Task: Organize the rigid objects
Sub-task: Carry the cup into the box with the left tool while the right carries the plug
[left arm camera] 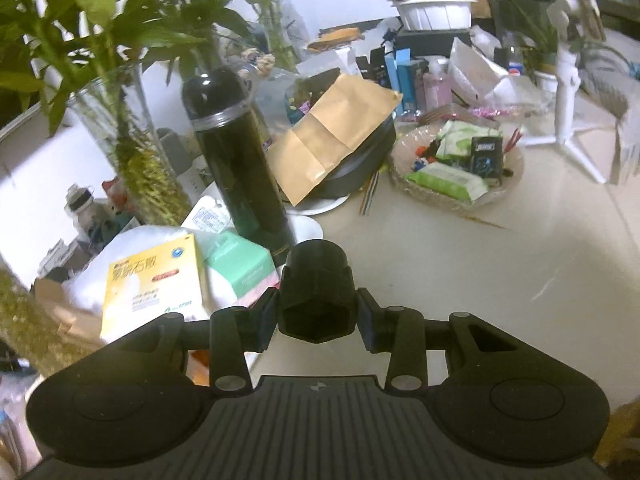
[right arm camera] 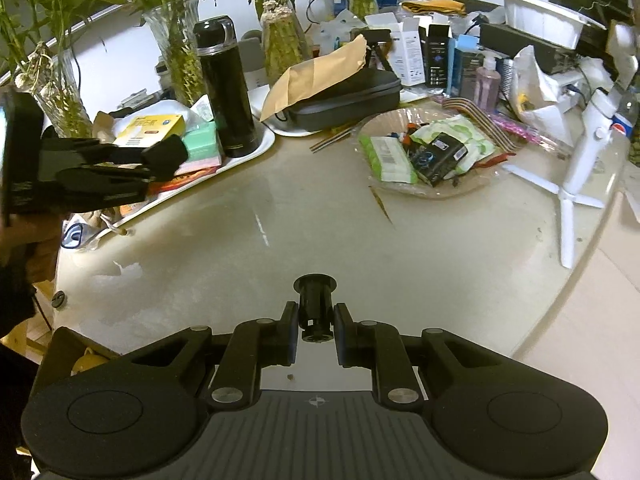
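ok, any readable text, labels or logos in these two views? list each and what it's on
Red, white and blue round logo, no letters legible: clear plastic bottle.
Large characters, too blurred to read: yellow cardboard box.
Barcode, digits too small: green wipes pack.
White print, blurred: black packet.
Nothing else legible.

We read large Chinese characters, too blurred to make out, on the yellow box point(left arm camera: 150, 286) at near left; the Pepsi roundel marks the bottle point(right arm camera: 621, 127) at far right; other labels stay illegible.
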Demonstrator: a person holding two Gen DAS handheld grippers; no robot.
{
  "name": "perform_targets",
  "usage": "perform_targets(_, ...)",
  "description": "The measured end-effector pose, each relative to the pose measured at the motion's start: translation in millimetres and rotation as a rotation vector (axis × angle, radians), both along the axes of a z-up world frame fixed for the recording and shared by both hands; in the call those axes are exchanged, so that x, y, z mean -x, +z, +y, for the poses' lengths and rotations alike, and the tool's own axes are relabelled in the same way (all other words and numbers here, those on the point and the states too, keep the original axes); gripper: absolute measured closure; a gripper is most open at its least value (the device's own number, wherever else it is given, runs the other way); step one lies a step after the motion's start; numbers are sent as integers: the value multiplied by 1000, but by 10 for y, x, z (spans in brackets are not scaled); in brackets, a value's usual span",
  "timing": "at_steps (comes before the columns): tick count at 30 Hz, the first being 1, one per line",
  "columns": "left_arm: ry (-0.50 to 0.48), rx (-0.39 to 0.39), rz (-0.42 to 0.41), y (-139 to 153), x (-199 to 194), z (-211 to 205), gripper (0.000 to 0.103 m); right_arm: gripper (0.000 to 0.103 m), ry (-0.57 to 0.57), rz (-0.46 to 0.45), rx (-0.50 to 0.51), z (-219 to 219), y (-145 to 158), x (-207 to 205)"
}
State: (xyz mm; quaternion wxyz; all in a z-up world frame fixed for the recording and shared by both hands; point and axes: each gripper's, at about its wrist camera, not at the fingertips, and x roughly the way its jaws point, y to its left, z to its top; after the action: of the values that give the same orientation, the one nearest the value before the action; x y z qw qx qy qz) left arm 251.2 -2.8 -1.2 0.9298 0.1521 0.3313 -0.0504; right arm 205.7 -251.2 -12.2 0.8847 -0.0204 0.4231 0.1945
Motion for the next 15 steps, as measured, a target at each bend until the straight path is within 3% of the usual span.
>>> perform_targets(15,66,188,112,410,631,69,63,82,-25,27,-65,84,216,361)
